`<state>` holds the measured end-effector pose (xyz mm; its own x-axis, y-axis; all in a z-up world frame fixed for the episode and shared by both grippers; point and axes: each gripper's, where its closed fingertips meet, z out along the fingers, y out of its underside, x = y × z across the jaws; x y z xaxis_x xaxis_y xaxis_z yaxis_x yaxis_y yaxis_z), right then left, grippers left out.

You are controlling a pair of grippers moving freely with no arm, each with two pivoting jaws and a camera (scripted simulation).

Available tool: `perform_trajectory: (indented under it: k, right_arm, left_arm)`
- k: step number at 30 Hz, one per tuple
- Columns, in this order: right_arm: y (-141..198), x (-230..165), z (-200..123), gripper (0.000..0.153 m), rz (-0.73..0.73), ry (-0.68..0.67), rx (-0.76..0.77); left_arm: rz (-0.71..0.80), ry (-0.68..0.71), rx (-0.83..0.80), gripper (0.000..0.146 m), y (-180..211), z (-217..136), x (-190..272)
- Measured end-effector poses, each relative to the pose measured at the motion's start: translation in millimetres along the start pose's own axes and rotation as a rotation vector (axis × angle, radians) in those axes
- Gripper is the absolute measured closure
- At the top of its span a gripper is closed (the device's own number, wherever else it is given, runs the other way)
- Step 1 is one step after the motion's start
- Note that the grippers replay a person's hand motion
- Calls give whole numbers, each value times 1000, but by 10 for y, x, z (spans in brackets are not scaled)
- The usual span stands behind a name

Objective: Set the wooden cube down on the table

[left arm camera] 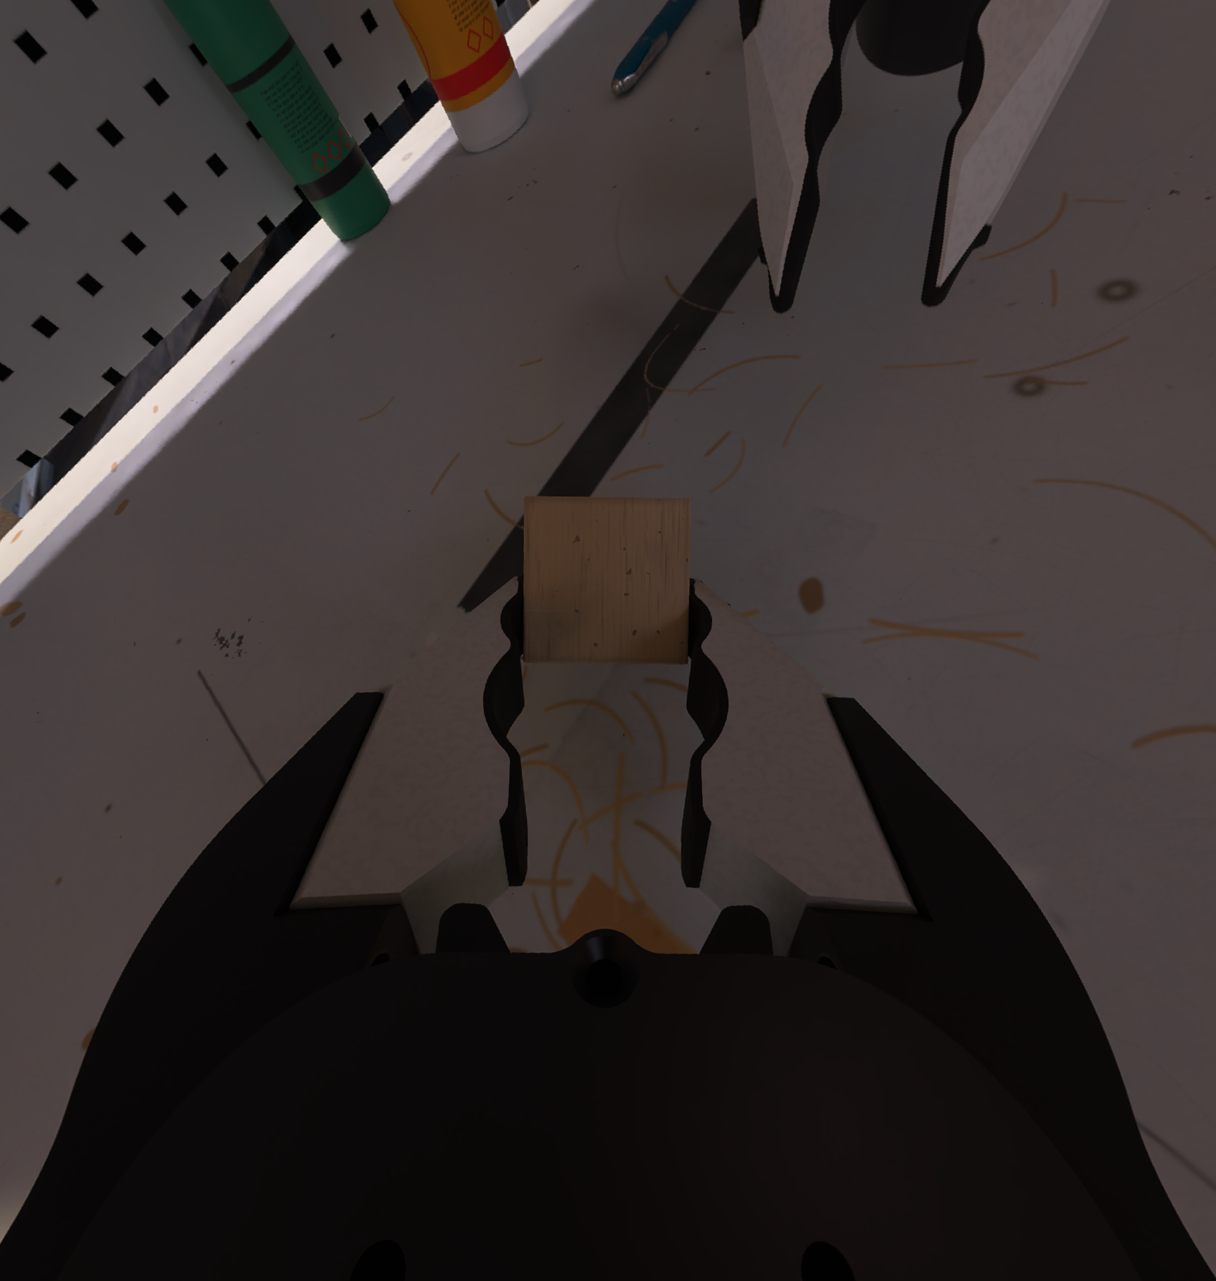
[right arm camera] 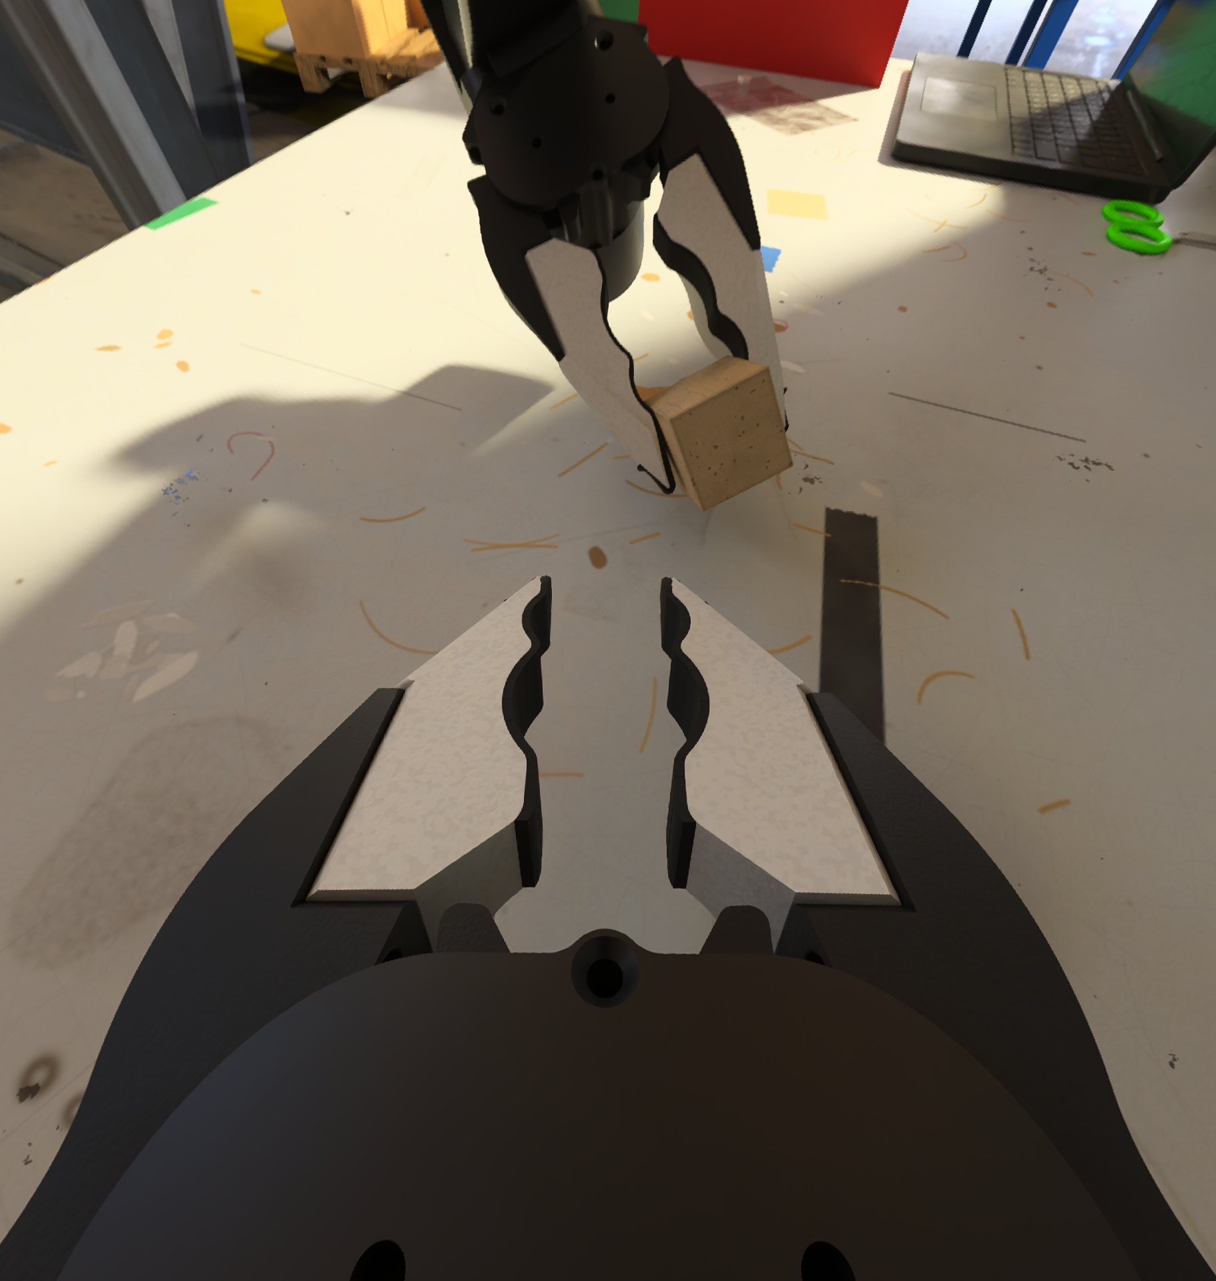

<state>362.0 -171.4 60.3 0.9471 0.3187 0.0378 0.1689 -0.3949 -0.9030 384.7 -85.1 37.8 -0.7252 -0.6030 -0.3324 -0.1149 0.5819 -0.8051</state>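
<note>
Wooden cube (left arm camera: 606, 579) looks rigid, light, smooth-faced; left tool (left arm camera: 606, 610) pinches its flat opposite sides just above the tabletop (right arm camera: 314, 554); right tool (right arm camera: 606, 589) hangs empty, parted.

Small dark print runs down the side of the green tube (left arm camera: 300, 118), and more sits on the orange band of the orange, red and white bottle (left arm camera: 477, 69) beside it, both too fine to make out. Each also bears small red diamond marks. The open laptop (right arm camera: 1049, 125) keys show no legible characters.
</note>
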Motion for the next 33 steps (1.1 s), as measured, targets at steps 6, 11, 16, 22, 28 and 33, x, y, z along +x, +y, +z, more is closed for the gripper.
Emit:
perform_trajectory:
  k: [6, 11, 16, 22, 28, 33]
  right_arm:
    - [-98, 10, -60, 122, 7, 7, 71]
    - [-135, -41, -29, 121, -36, 33, 72]
    - [-145, 12, -80, 123, 37, 39, 124]
    - [-119, 100, -29, 124, 104, 63, 115]
    - [-100, 129, 7, 126, 108, 79, 93]
    - [-89, 145, 27, 126, 125, 68, 83]
  left_arm:
    - [-9, -20, -12, 102, 12, 7, -30]
    - [-53, -40, 3, 102, -5, 4, -99]
    - [-36, -46, -1, 102, -3, 7, -88]
    - [-34, -40, -10, 102, 6, 17, -81]
    - [-76, -18, 16, 102, -15, -6, -96]
    - [-99, -1, 32, 102, -29, -20, -103]
